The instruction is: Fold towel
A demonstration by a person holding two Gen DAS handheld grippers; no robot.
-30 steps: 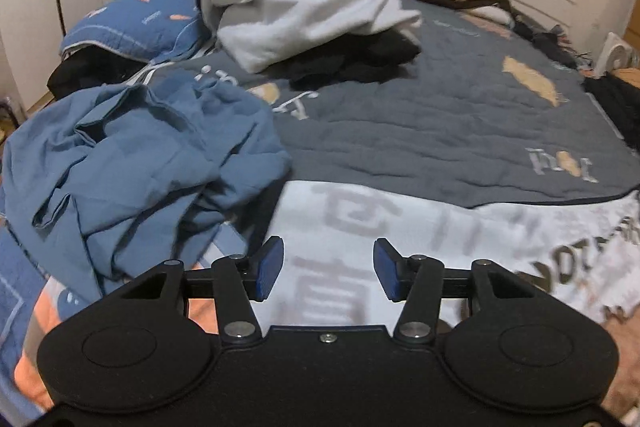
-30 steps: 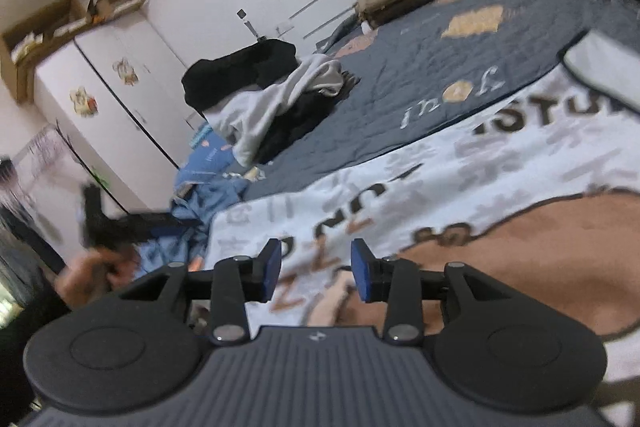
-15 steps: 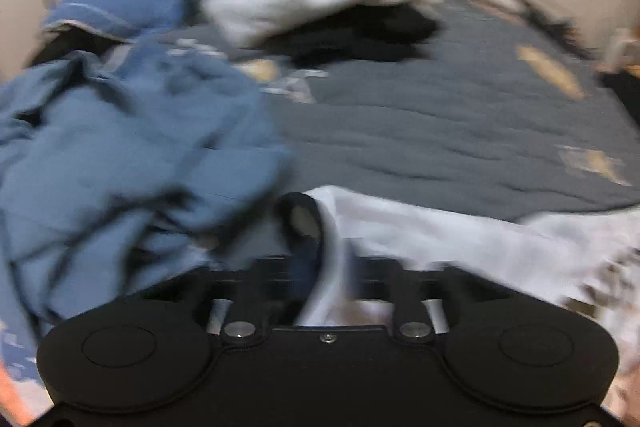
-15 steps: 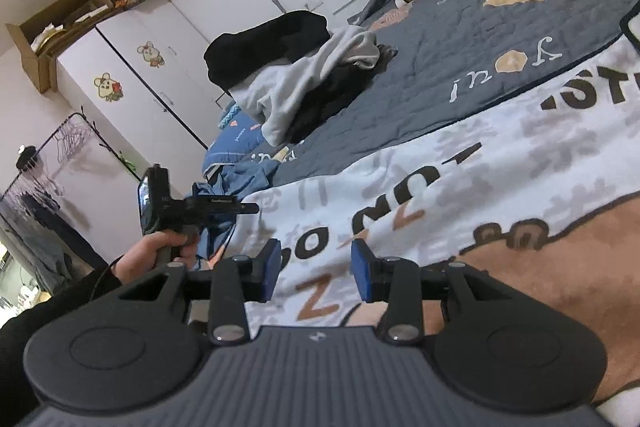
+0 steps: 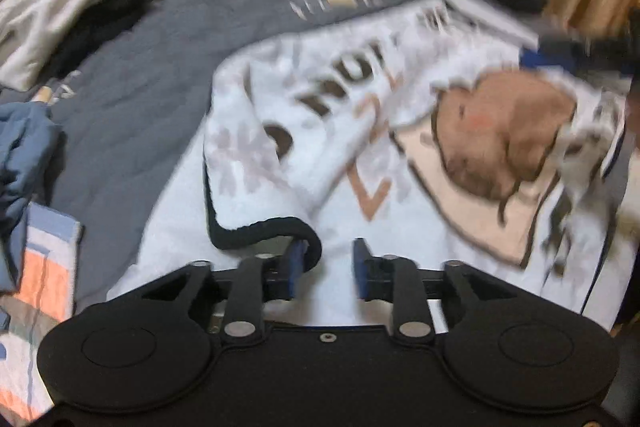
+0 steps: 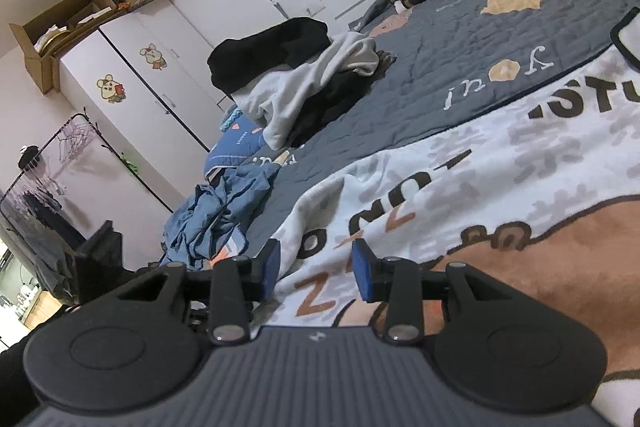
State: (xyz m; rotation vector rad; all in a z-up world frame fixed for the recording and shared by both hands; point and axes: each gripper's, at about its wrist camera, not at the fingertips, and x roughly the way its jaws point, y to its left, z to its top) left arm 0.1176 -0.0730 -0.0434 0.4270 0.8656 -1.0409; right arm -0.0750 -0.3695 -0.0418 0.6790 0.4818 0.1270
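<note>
I am working the towel on the bed with both grippers.

The towel (image 5: 360,131) is lying spread over the grey bedspread (image 5: 132,99) toward the bed's near edge, one dark-trimmed corner folded back onto it. My left gripper (image 5: 326,263) is hanging just over that folded corner; its jaws have just been opening and are standing partly apart, the trim seemingly brushing the left pad, though blur is making that hard to judge. My right gripper (image 6: 316,269) is hovering over the towel (image 6: 500,195), jaws partly open, gripping nothing. Blue clothes (image 6: 216,215) are lying beside the towel.
</note>
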